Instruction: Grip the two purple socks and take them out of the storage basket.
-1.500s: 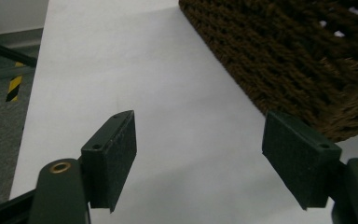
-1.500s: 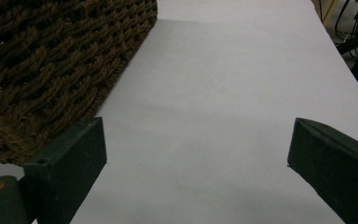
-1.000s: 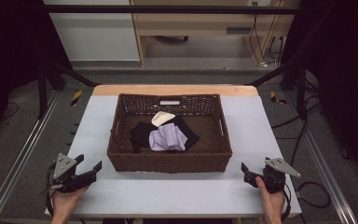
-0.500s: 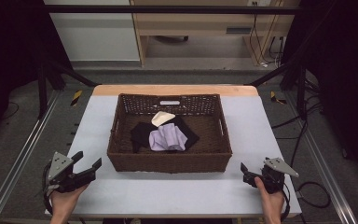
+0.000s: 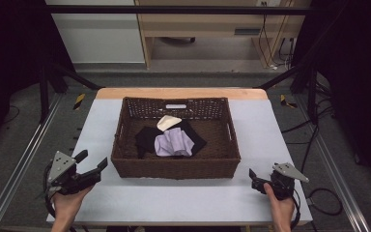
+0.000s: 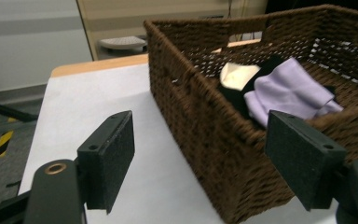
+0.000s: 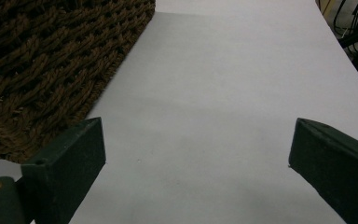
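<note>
Left gripper [image 5: 92, 166], jaws spread, sits lower left of frame, nearer the lilac cloth [image 5: 174, 143] lying up-right inside the basket [image 5: 174, 166]; right gripper [image 5: 254, 179] also spread.

Left hand-held gripper [image 5: 92, 166]: black body, grey three-cornered plate on top, flat square black pads [image 6: 107, 156], brass-ringed hole in arm. Right hand-held gripper [image 5: 252, 177]: same build, black cable trailing. Bare forearms, no sleeves.
</note>
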Demonstrator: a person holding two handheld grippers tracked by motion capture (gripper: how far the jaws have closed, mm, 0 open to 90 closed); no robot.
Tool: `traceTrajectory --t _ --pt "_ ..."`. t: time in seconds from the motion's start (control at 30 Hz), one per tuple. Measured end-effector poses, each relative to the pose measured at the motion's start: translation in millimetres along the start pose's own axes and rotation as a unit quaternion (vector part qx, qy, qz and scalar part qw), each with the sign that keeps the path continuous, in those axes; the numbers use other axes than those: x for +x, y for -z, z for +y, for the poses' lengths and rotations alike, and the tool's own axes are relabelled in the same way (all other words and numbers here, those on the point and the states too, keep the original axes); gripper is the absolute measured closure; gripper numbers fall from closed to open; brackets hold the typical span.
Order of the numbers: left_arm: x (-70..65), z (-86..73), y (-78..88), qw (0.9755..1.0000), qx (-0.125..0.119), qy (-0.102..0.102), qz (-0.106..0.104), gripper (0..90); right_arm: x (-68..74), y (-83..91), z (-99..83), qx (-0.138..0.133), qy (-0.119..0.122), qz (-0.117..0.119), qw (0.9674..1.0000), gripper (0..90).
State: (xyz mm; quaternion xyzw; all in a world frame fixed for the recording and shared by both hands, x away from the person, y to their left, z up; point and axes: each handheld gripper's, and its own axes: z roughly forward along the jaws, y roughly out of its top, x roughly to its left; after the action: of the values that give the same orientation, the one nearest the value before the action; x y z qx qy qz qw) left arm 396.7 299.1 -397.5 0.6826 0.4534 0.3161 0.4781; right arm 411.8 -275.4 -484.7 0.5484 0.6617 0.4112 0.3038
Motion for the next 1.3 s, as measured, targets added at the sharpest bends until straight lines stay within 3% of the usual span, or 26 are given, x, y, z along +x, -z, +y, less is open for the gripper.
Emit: traceTrajectory --t 0.47,0.93,1.3 --pt "-19.8 37.9 -10.8 0.9990 -0.030 -0.011 -0.032 24.2 -0.9 0.0 0.3 -0.001 -0.006 -0.002 1.0000 4.2" --pt "-48.1 68.9 -44.5 0.9979 -0.030 -0.026 -0.051 25.2 -3.4 -0.5 1.7 -0.007 -0.010 -0.007 0.9999 4.1" --pt "-66.2 85.7 -73.2 0.9972 -0.026 -0.022 -0.067 26.8 -4.7 -2.7 2.7 -0.017 -0.011 -0.011 0.9997 3.8"
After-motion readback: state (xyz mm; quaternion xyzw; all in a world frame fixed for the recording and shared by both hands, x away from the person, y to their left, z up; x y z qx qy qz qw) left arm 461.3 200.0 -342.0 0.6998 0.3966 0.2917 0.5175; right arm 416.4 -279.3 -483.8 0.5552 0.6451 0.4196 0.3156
